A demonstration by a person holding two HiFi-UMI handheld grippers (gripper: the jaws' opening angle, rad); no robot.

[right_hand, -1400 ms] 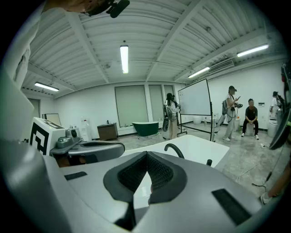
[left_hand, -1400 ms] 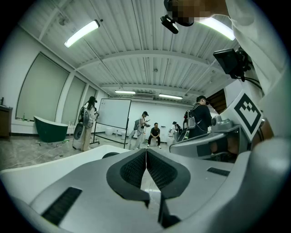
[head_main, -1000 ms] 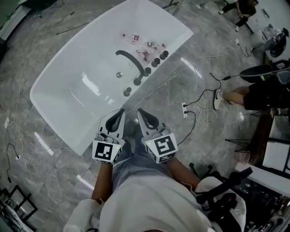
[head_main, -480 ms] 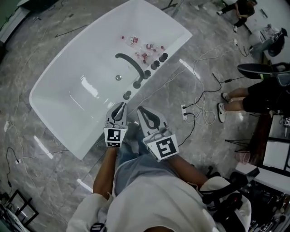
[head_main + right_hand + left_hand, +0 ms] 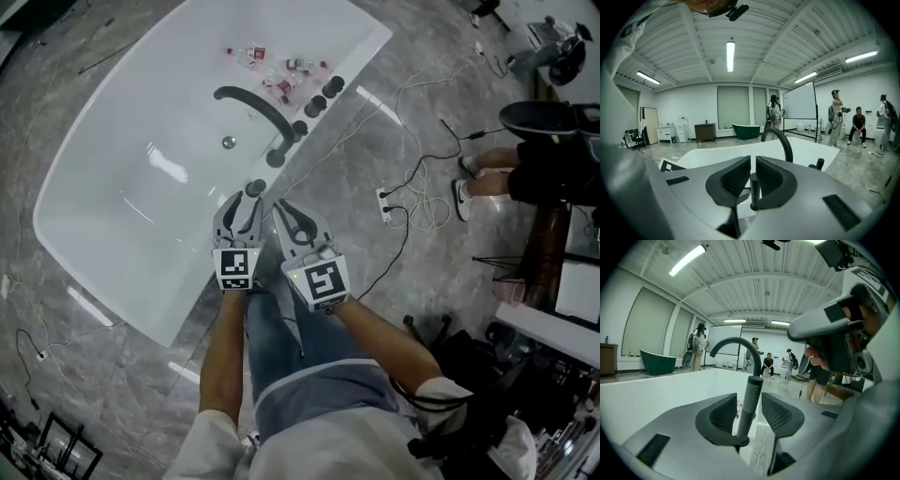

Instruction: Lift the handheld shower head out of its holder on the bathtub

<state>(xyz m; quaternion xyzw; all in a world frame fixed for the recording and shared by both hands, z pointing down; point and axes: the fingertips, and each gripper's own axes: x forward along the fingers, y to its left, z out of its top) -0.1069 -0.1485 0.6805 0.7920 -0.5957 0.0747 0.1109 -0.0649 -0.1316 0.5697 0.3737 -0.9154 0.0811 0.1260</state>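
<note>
The white bathtub (image 5: 112,216) has a dark arched faucet (image 5: 251,105) on its rim. The handheld shower head (image 5: 751,401) is a dark grey rod that stands upright in its holder at the rim (image 5: 255,187). My left gripper (image 5: 251,197) is at that rod. Its jaws are opening, and the rod rises between them (image 5: 751,414) with a gap on each side. Just to the right, my right gripper (image 5: 280,209) has its jaws together and nothing in them (image 5: 753,174). A dark upright post (image 5: 753,192) shows through the gap under its tips.
Round dark knobs (image 5: 316,105) line the rim beyond the faucet. Small bottles (image 5: 281,75) lie in the tub's far end near the drain (image 5: 229,142). Cables and a power strip (image 5: 383,202) lie on the marble floor, and a person's legs (image 5: 511,173) are at the right.
Both grippers came down and forward to the tub's rim. The left jaws, shut before, have spread round the shower head's rod. The right jaws stayed together.
</note>
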